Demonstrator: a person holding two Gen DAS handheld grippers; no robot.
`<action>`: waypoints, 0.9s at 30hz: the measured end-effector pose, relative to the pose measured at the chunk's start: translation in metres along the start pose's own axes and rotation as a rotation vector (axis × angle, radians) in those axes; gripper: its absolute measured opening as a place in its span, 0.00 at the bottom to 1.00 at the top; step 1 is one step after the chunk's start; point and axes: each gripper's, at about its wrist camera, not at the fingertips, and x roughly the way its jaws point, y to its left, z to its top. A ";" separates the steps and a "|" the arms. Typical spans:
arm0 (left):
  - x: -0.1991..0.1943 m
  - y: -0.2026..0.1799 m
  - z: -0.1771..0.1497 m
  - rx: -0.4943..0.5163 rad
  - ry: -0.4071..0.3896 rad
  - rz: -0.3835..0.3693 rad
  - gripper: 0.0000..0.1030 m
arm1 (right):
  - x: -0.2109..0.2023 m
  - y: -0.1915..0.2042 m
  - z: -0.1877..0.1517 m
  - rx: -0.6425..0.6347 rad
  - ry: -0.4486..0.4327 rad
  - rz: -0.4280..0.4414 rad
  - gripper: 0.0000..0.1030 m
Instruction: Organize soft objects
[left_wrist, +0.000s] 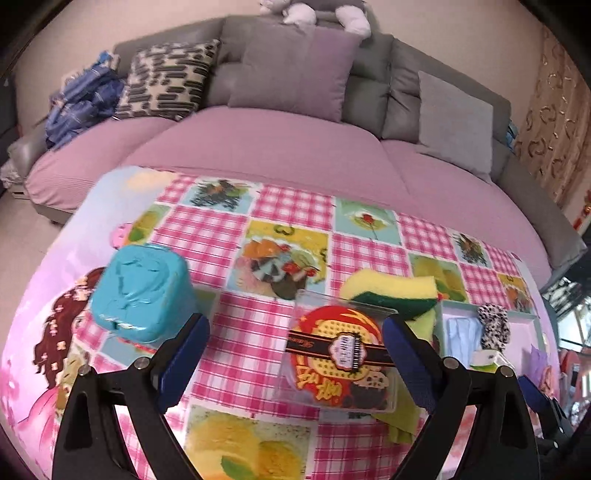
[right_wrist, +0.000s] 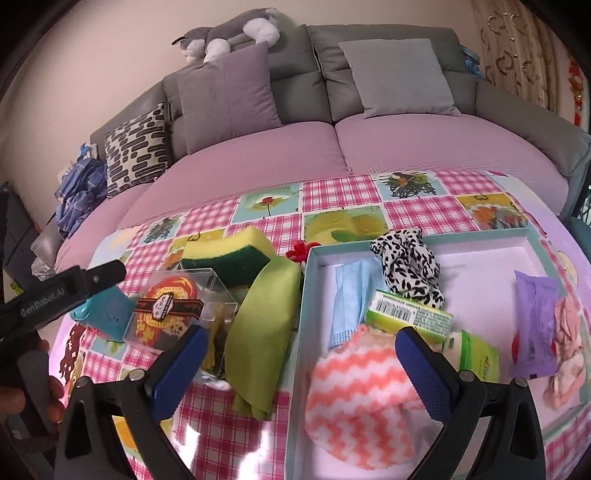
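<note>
My left gripper (left_wrist: 295, 332) is open above the table, with a clear plastic box (left_wrist: 338, 360) of red-and-yellow print just inside its right finger. A teal lidded box (left_wrist: 142, 290) sits by the left finger. A yellow-green sponge (left_wrist: 393, 291) lies beyond, with a green cloth (right_wrist: 262, 325) beside it. My right gripper (right_wrist: 301, 352) is open over the edge of a light teal tray (right_wrist: 303, 325). The tray holds a pink-and-white zigzag cloth (right_wrist: 354, 402), a blue face mask (right_wrist: 347, 295), a black-and-white spotted scrunchie (right_wrist: 410, 262), green packets (right_wrist: 410, 317) and a purple pack (right_wrist: 535, 325).
The table has a pink checked picture cloth (left_wrist: 258, 206). Behind it is a grey sofa with pink seat covers (left_wrist: 258, 147), several cushions, blue clothes (left_wrist: 85, 99) at its left end and a plush toy on top (right_wrist: 229, 37). The left gripper's body (right_wrist: 55, 291) shows at left in the right wrist view.
</note>
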 end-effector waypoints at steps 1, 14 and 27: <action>0.002 -0.001 0.002 0.006 0.011 -0.013 0.92 | 0.001 0.001 0.002 0.000 0.005 -0.003 0.94; 0.017 0.006 0.025 -0.003 0.037 0.023 0.92 | 0.028 0.023 0.031 -0.067 0.058 0.009 0.64; 0.031 0.009 0.002 0.016 0.065 0.049 0.92 | 0.071 0.039 0.002 -0.113 0.201 0.055 0.48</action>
